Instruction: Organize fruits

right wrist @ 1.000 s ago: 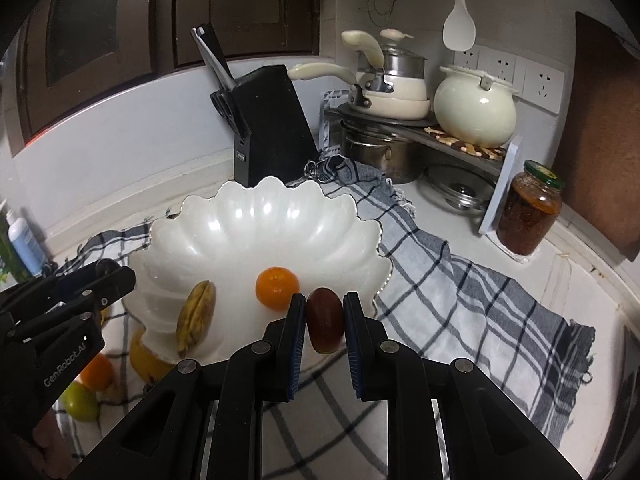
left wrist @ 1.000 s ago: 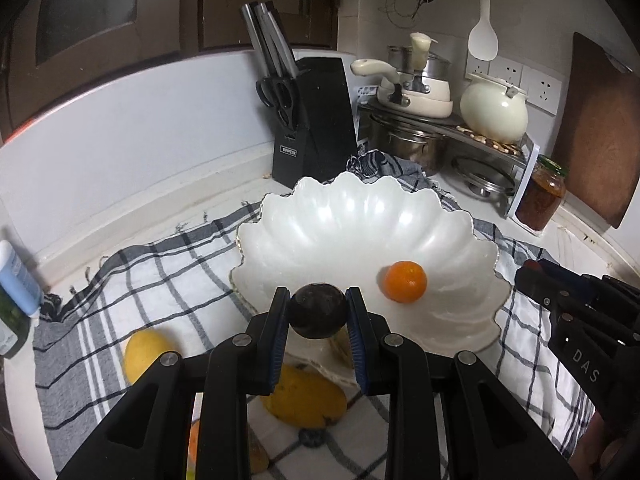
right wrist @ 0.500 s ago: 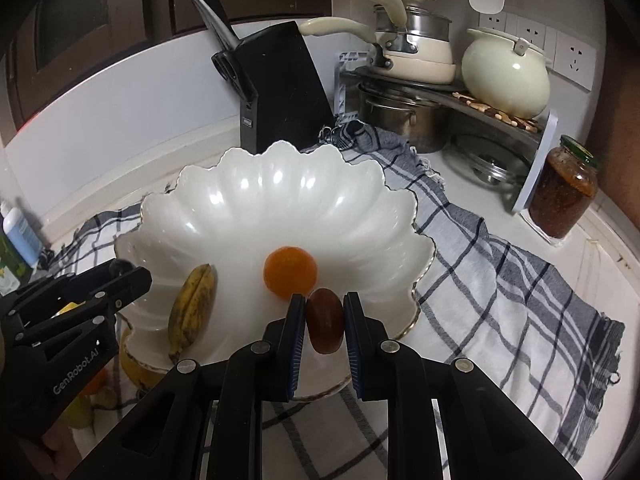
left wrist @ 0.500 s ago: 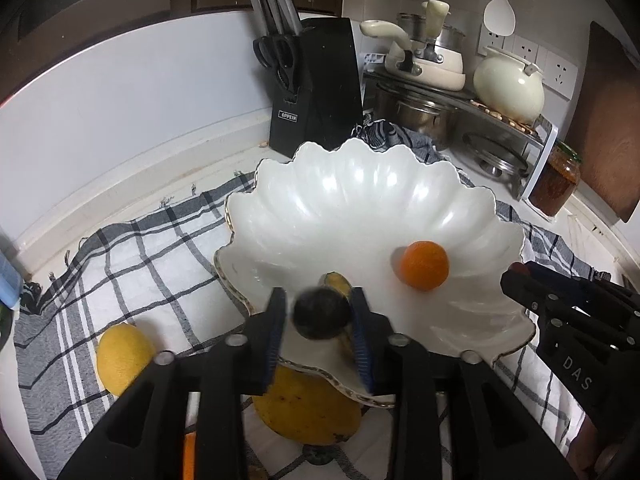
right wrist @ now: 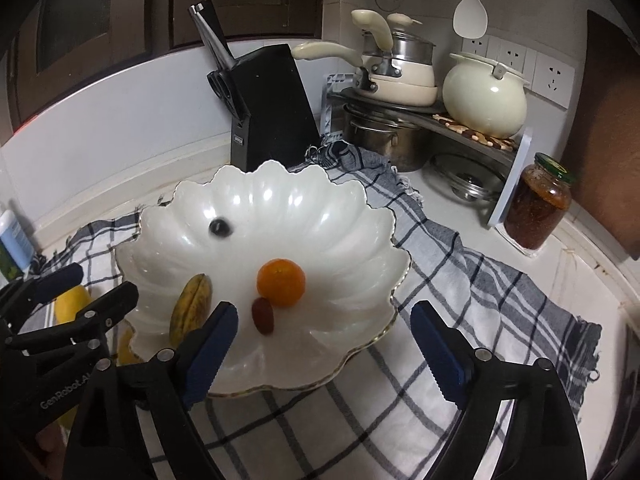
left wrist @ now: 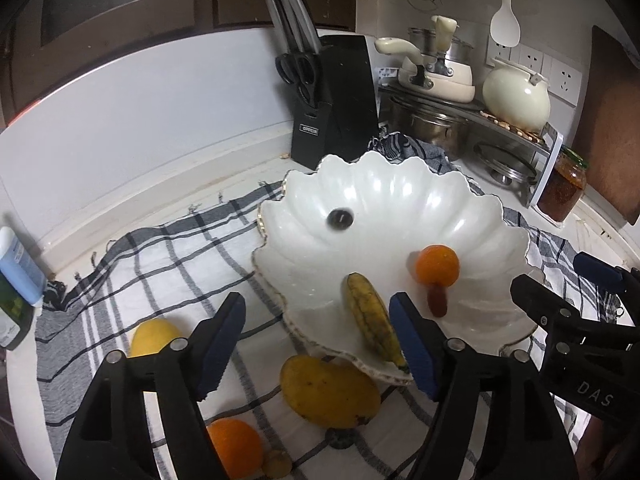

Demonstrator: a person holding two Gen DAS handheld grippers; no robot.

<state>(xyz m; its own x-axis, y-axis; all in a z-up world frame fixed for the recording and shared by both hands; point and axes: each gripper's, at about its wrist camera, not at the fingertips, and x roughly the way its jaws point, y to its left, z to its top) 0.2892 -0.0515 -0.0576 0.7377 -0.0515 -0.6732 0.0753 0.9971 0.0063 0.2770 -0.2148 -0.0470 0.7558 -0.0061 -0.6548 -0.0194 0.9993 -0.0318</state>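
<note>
From the left wrist view we see our left gripper (left wrist: 316, 332) pointing down toward the near rim of the white scalloped ceramic bowl (left wrist: 400, 200). Its jaws have just been opening and now stand wide apart, released, with nothing pressed between them. Our right gripper (left wrist: 560, 276) enters from the right edge, also with its jaws apart. The bowl stands on a grey and white checked cloth (left wrist: 160, 264) that covers a pale kitchen counter, with a black knife block (left wrist: 332, 100) behind it. Inside the bowl a small dark round fruit (left wrist: 340, 219), a little blurred, lies on the far left slope, an orange tangerine (left wrist: 437, 266) lies right of the middle, a small dark red oval fruit (left wrist: 437, 302) touches it in front, and a brownish yellow banana (left wrist: 374, 316) lies near the front rim. Outside on the cloth are a yellow mango (left wrist: 330, 392), a yellow lemon (left wrist: 154, 336) and a second orange (left wrist: 234, 446).

From the right wrist view our right gripper (right wrist: 324, 348) also hangs over the near rim, jaws just opened wide and empty. The left gripper (right wrist: 84, 292) comes in from the left edge. On the right of the counter stands a glass jar of red paste (right wrist: 538, 208), behind it a metal shelf with a cream pot (right wrist: 484, 96). The red oval fruit (right wrist: 262, 315) rests in the bowl (right wrist: 360, 232) just in front of the tangerine (right wrist: 281, 282), free of the pads
</note>
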